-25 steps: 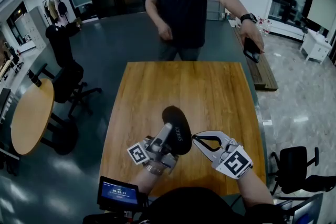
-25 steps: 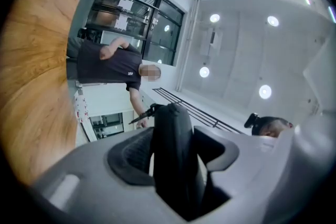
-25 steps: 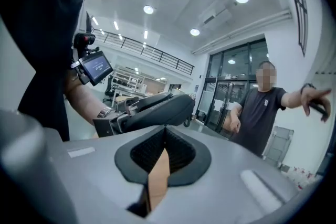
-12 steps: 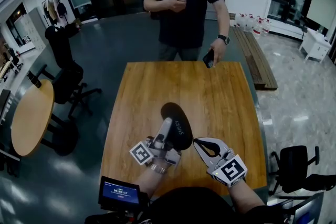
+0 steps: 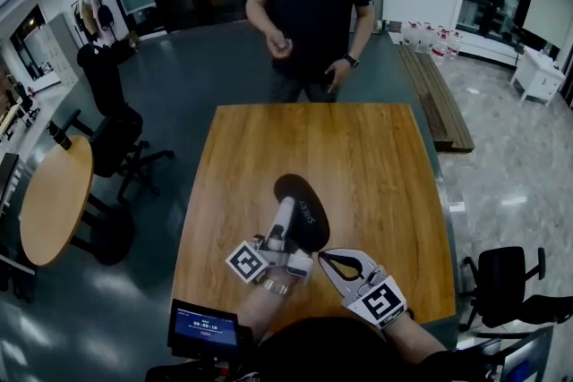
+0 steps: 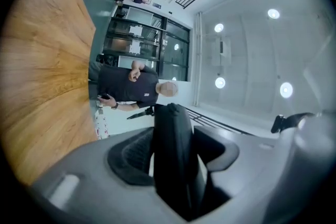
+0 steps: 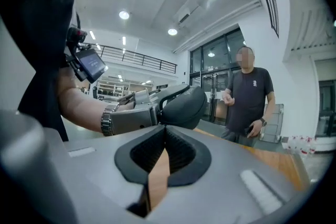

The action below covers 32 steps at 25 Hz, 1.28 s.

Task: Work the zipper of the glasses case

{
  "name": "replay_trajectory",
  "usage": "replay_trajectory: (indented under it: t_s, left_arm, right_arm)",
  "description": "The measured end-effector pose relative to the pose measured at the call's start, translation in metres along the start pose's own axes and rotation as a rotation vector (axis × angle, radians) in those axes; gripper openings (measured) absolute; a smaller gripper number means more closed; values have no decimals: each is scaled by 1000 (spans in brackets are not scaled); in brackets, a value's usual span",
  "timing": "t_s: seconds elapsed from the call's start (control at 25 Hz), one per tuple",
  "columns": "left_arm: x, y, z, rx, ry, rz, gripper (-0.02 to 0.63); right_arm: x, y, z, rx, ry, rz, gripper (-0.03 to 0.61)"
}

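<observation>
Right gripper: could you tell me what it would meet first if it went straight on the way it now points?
Most likely the black oval glasses case, dead ahead of the shut right gripper and clamped in the left gripper. The gap looks short, though depth is unclear.

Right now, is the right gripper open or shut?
Shut, with nothing in it. In its own view the right gripper has its jaws touching at the tips; the glasses case is clamped in the left gripper.

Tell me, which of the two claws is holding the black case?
The left claw: its jaws are clamped across the glasses case. The right claw is pinched shut with nothing in it, beside the case.
</observation>
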State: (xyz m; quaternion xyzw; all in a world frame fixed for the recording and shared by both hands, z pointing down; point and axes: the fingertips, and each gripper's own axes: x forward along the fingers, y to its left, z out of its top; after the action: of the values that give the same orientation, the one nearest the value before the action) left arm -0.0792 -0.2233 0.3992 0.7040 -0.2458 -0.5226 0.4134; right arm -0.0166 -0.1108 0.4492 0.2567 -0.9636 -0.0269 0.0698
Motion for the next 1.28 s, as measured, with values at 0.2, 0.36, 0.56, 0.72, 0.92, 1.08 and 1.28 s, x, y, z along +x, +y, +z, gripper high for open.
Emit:
replay_trajectory:
  t_s: [0.2,0.36,0.56,0.72,0.92,1.08,1.28]
  left_arm:
    - [-4,3,-4,30,20,44,236]
    - [-8,5,-9,34,41,45,238]
    - [-10,2,-11,39,71,27,238]
    - [-13,-1,-21,41,120,8,235]
    - [-22,-2,-37,16,151,-12,235]
    - [-25,-4,-41,29,162,-18,233]
    - [-35,-4,-46,103,198,-28,230]
  right_arm:
    - [6,10,-7,-91,71,44,5]
    - [1,11,-11,-192,113,41,5]
    - [-17,-22,-9,-100,56,-74,5]
    - [-35,-61,-5,27,12,-213,5]
    - [-48,-88,1,164,-83,-277,5]
    - [-50,-90,2,206,-104,-283,5]
    - [-54,-94,0,268,-149,-341,5]
